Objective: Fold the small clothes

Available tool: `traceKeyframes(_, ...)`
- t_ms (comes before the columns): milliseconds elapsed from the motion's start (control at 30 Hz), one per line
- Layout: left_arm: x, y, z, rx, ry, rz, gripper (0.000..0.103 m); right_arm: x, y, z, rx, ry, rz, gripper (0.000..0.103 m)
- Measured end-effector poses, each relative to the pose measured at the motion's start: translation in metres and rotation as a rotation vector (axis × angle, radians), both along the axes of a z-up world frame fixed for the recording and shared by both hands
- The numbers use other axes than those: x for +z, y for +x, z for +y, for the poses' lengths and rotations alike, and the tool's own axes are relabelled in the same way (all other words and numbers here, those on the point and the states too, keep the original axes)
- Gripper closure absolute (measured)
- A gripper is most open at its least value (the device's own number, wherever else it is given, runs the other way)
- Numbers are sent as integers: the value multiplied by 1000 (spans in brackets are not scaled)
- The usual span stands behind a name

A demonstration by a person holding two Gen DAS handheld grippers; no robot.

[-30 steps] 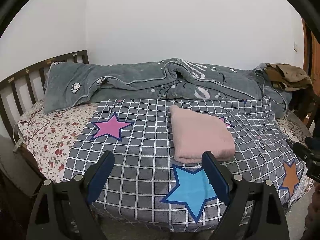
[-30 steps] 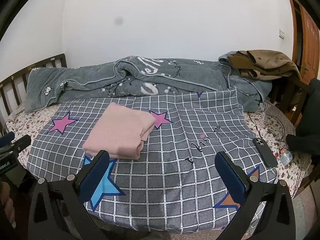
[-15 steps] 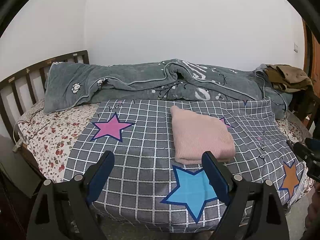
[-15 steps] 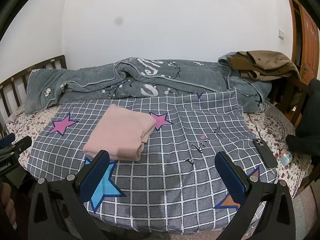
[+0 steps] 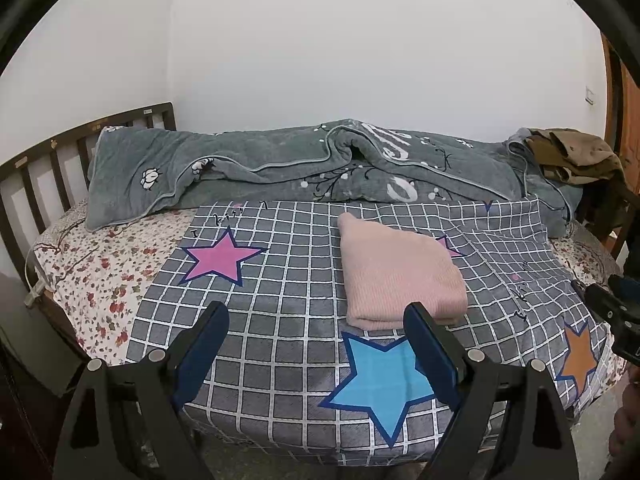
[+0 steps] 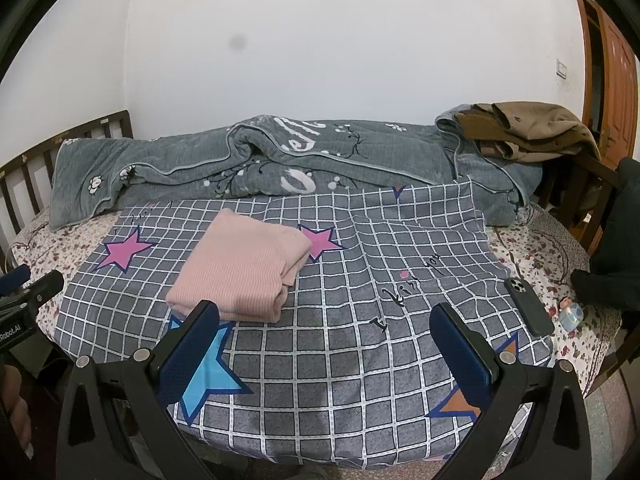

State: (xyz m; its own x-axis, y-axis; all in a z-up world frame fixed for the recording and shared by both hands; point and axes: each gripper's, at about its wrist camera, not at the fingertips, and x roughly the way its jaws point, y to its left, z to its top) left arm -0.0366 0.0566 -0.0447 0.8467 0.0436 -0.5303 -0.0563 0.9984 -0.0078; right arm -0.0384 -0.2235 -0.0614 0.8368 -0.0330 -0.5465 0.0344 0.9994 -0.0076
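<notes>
A pink knit garment (image 5: 396, 272) (image 6: 240, 268) lies folded into a neat rectangle on the grey checked cloth with stars (image 5: 288, 320) (image 6: 360, 340) spread over the bed. My left gripper (image 5: 316, 320) hovers at the bed's near edge with its jaws wide apart and nothing between them; its right fingertip overlaps the garment's near edge in the picture. My right gripper (image 6: 324, 320) also stands open and empty, to the right of the garment. Each gripper shows at the edge of the other's view.
A rumpled grey quilt (image 5: 320, 172) (image 6: 280, 164) lies along the wall behind the cloth, with brown clothes (image 6: 528, 128) piled on its right end. A dark phone (image 6: 528, 306) and a small blue-white item (image 6: 572, 314) lie on the floral sheet at the right. A wooden headboard (image 5: 60, 160) stands at the left.
</notes>
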Motion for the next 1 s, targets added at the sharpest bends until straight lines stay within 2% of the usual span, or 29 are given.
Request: traceKeyframes(1000,3,0,-1,-12,-2,-12,14,8,0,0,2,5,-6,0)
